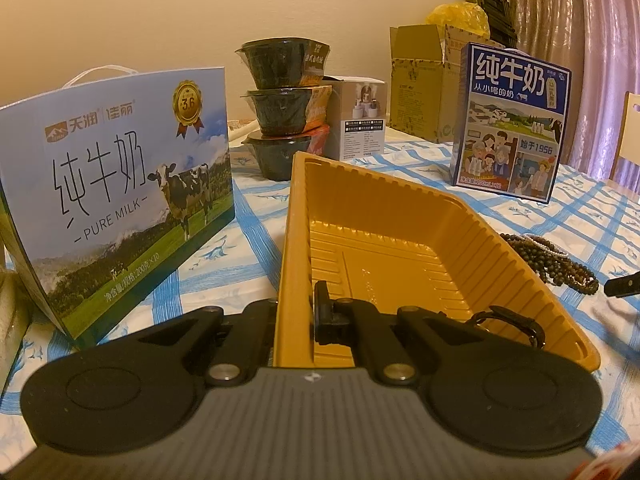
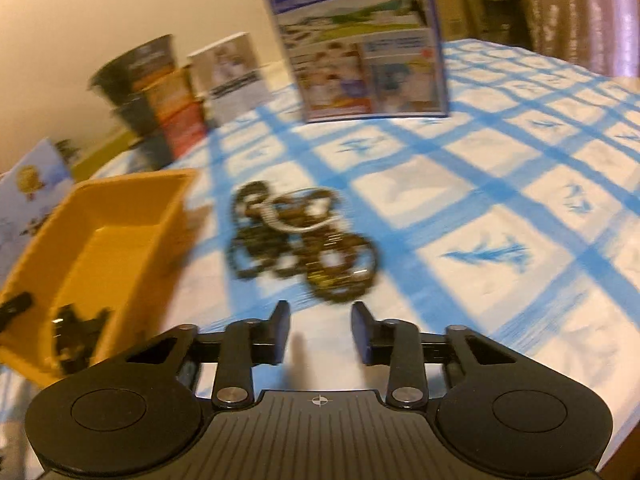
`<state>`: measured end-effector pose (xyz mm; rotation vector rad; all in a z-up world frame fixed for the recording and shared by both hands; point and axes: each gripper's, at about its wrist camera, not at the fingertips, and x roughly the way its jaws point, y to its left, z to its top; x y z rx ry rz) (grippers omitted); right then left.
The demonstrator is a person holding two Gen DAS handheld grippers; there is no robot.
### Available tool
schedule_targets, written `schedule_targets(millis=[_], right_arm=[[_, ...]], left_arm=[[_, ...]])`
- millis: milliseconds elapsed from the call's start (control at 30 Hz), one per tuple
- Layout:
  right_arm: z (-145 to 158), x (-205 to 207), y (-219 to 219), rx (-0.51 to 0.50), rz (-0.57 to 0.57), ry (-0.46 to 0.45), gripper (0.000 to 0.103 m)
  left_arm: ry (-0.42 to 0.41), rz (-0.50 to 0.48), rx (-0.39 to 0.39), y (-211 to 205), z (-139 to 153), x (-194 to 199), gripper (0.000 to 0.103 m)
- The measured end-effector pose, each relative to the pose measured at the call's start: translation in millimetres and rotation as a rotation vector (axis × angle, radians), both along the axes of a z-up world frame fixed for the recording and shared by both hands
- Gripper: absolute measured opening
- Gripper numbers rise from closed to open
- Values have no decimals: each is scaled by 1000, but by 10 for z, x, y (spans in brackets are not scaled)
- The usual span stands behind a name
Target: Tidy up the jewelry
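Beads [image 2: 304, 240]: light, limp, tangled, best pinched at an outer loop (right gripper [image 2: 320, 330] released, empty; left gripper [image 1: 294, 320] clenched on tray [image 1: 400, 216] wall).

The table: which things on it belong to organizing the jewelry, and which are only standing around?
For the job:
- yellow tray
- pile of bead bracelets
- dark piece in the tray

Just standing about:
- two milk cartons
- stacked black bowls
- small white box
- cardboard box
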<state>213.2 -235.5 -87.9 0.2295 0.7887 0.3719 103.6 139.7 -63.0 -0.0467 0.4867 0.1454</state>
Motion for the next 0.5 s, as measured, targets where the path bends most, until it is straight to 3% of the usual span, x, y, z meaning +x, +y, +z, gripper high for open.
schedule_targets(millis=[300, 500], right_arm=[[-31, 119, 140, -174, 87, -109, 20], [-132, 220, 259, -256, 106, -126, 17]], left_arm=[[5, -1, 12, -11, -9, 13, 3], [6, -3, 12, -12, -14, 26, 3]])
